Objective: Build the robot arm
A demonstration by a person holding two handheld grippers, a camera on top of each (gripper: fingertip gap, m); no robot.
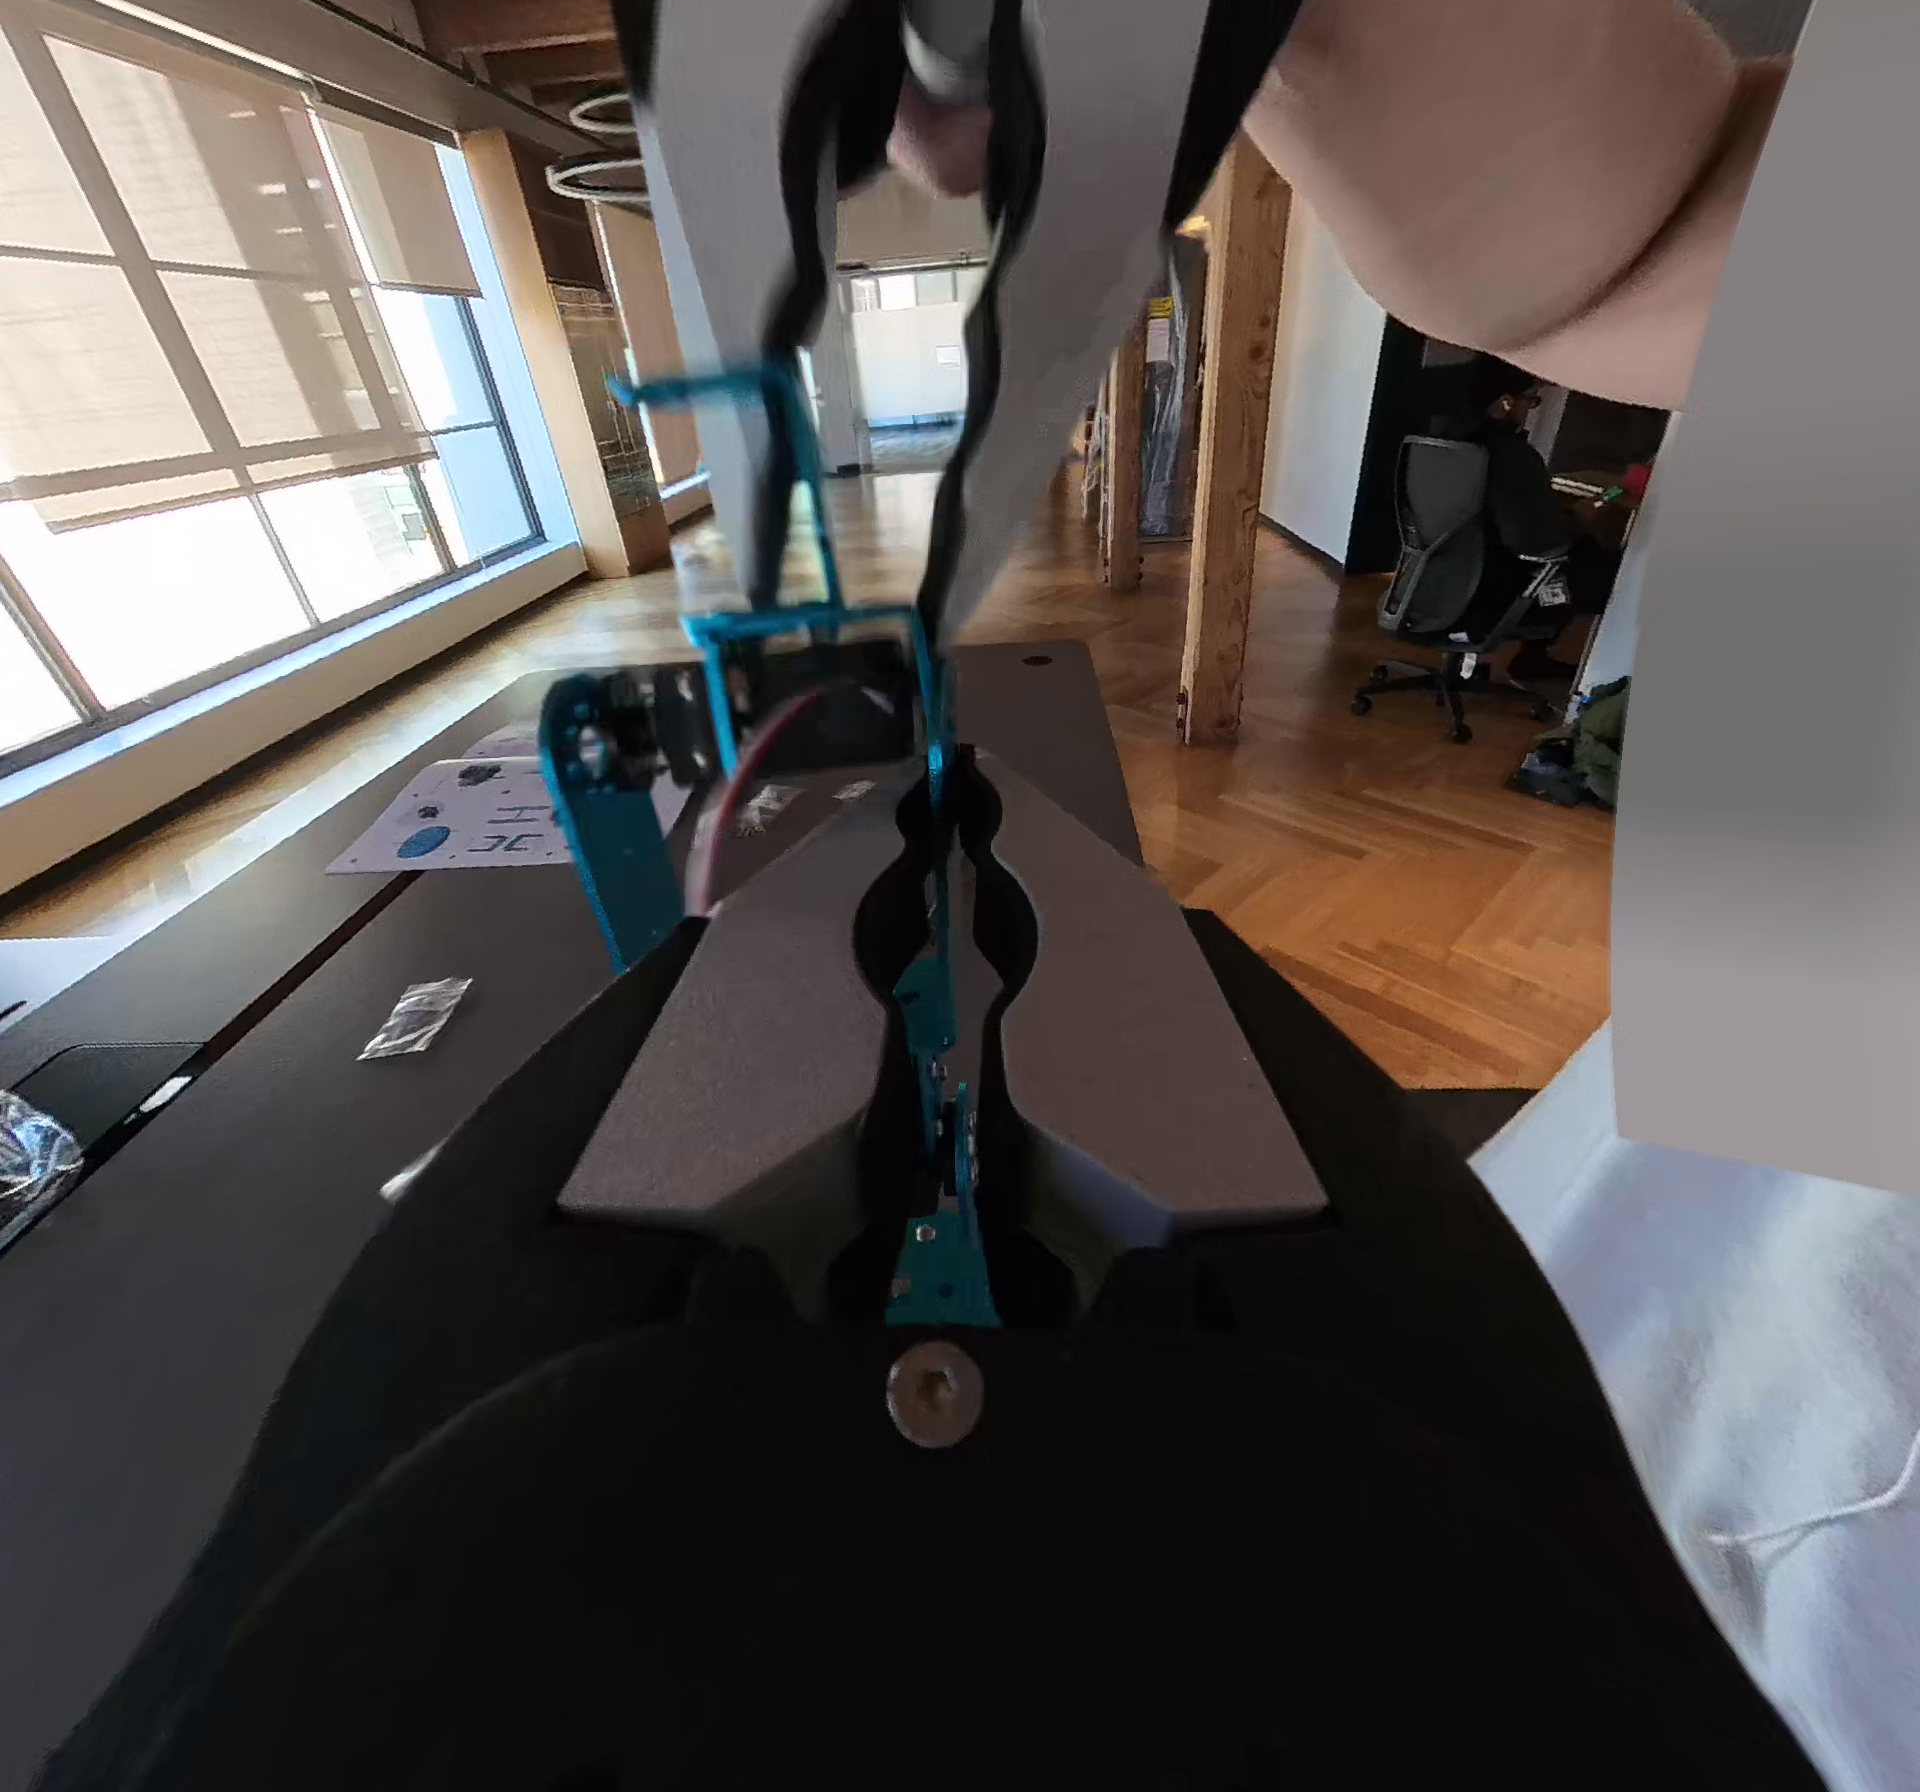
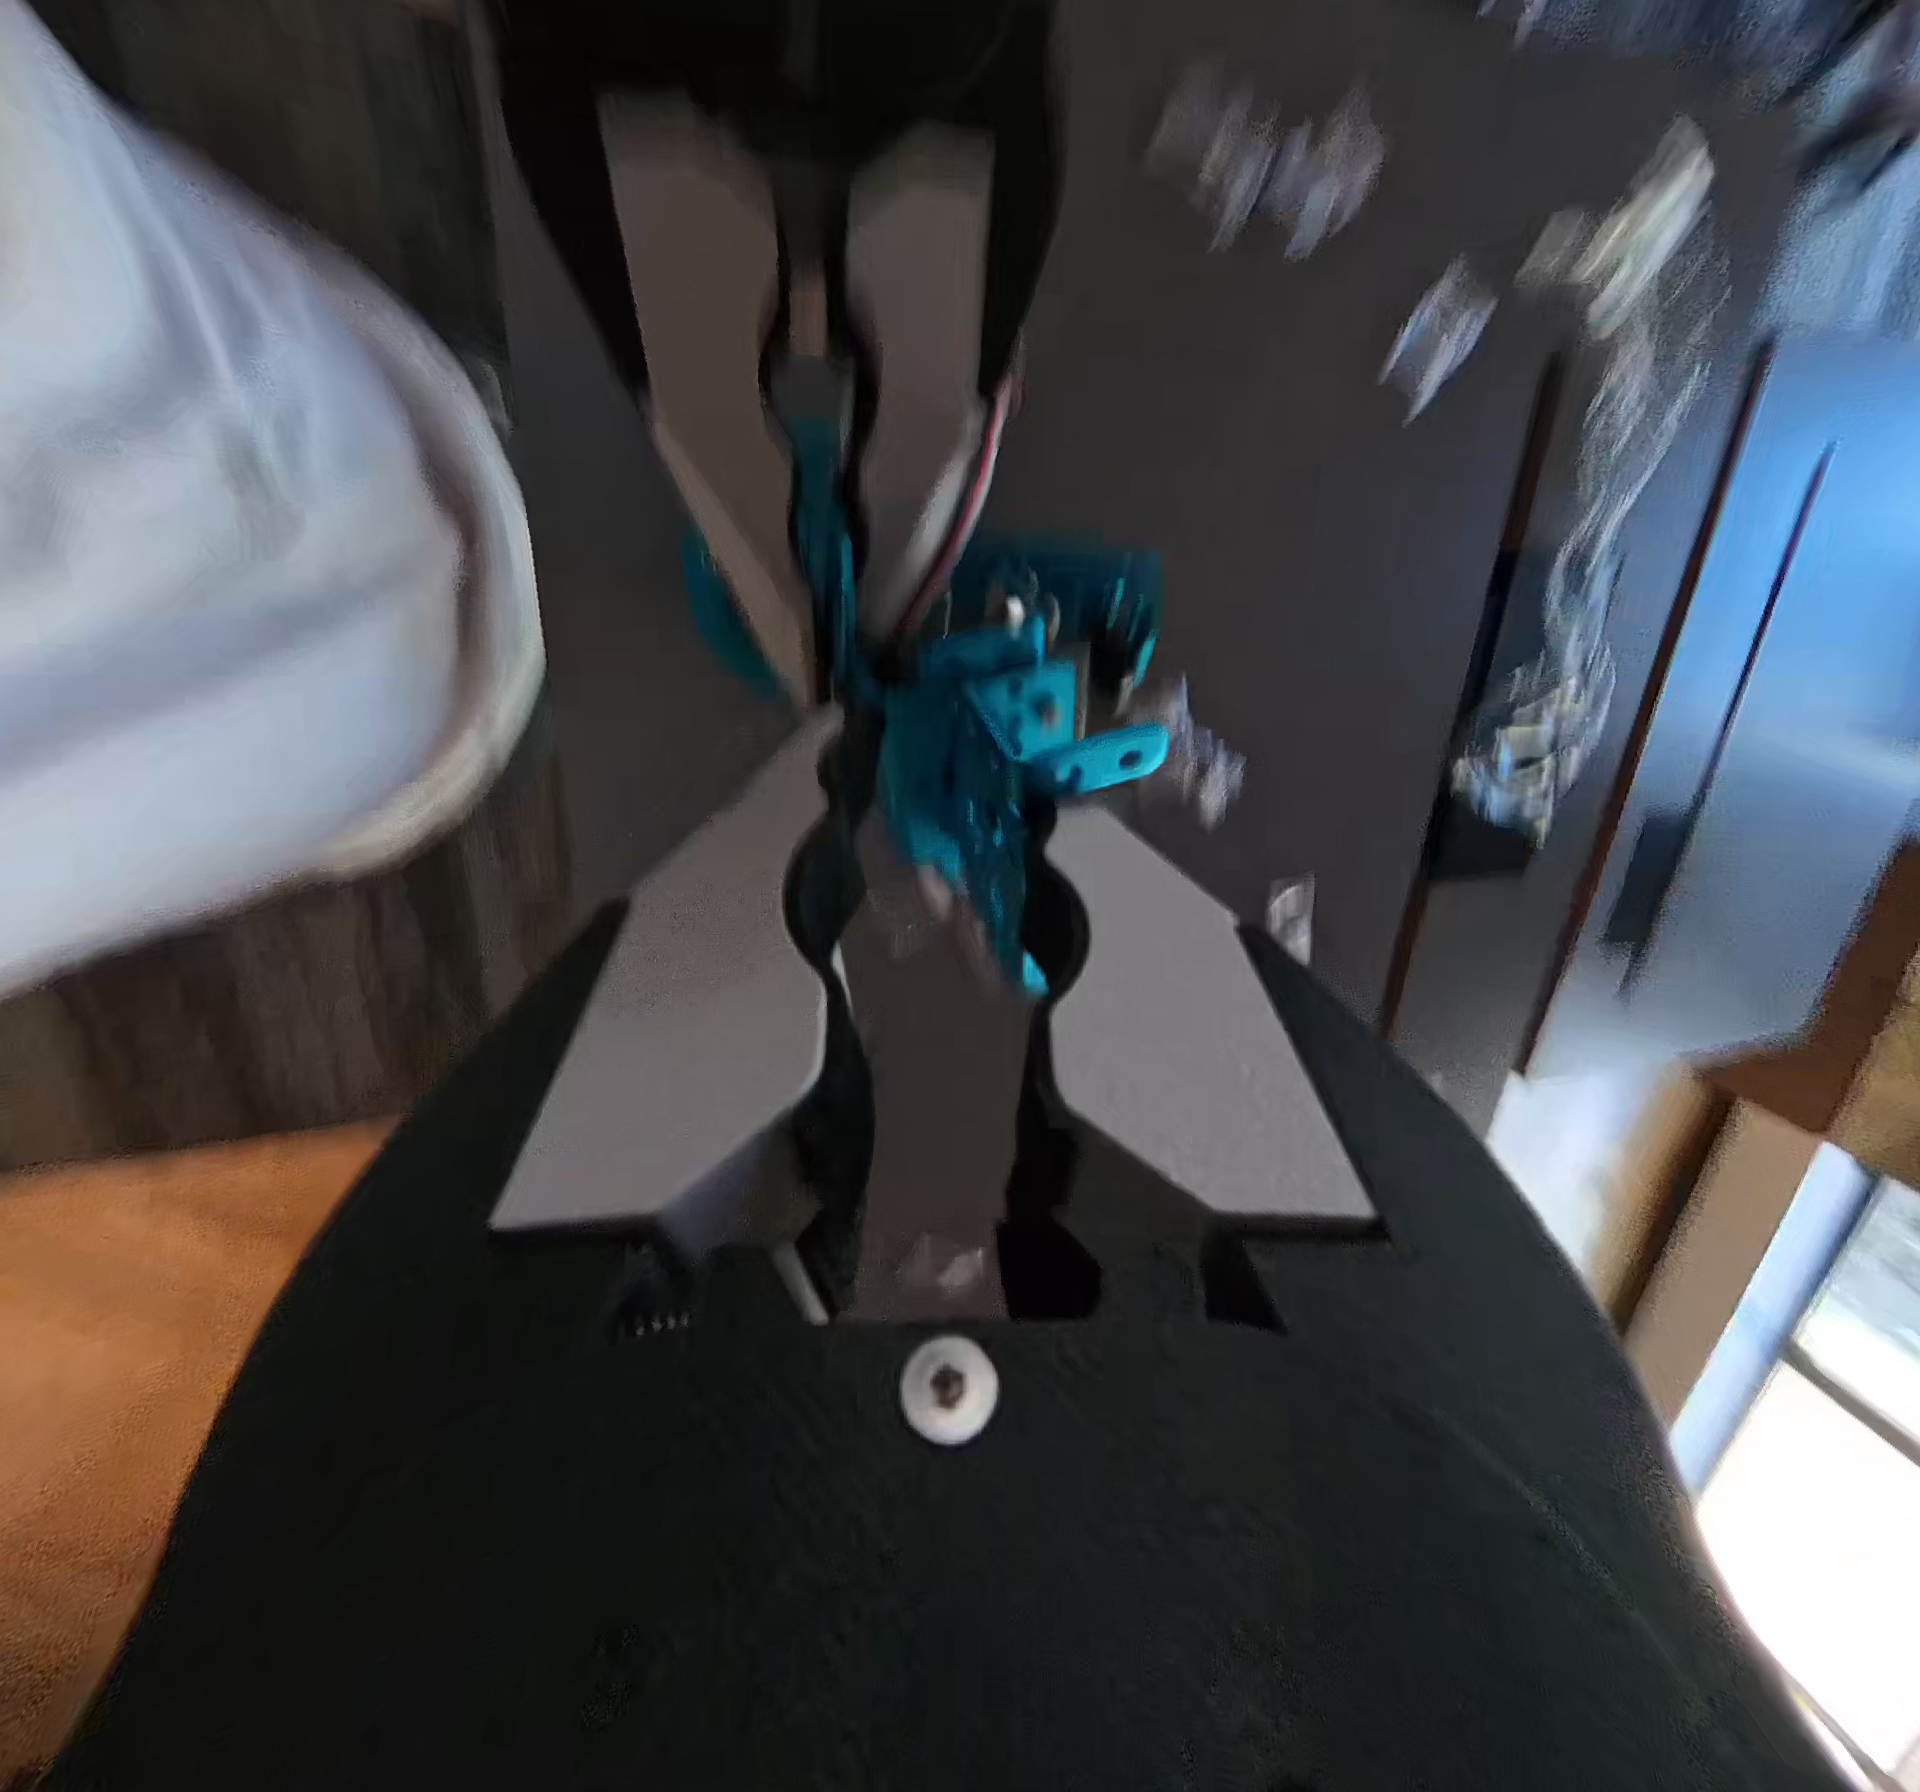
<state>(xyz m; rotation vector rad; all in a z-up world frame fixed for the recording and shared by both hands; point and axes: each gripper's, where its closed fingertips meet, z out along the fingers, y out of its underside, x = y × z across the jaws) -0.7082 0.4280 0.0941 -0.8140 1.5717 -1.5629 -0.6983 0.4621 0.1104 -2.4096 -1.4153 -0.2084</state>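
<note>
A teal metal bracket assembly point(image 1: 790, 693) with a black servo and a red wire hangs between both grippers above a dark table point(image 1: 260, 1181). My left gripper point(image 1: 951, 771) is shut on a thin teal plate point(image 1: 940, 1004) of it that runs edge-on between the fingers. My right gripper point(image 1: 852, 610) comes down from above, its fingers clamping the upper teal frame. The right wrist view is blurred: my right gripper point(image 2: 935, 786) has the teal assembly point(image 2: 977, 755) between its fingertips, and the left gripper point(image 2: 831, 672) meets it from the far side.
A printed paper sheet point(image 1: 457, 817) and a small clear bag point(image 1: 416, 1015) lie on the table. Several clear bags point(image 2: 1268, 153) lie on the table point(image 2: 1299, 547). A forearm point(image 1: 1455, 163) crosses the top right. A seated person on an office chair point(image 1: 1455, 579) is far right. Windows are at left. My left and right fingertips are right by each other.
</note>
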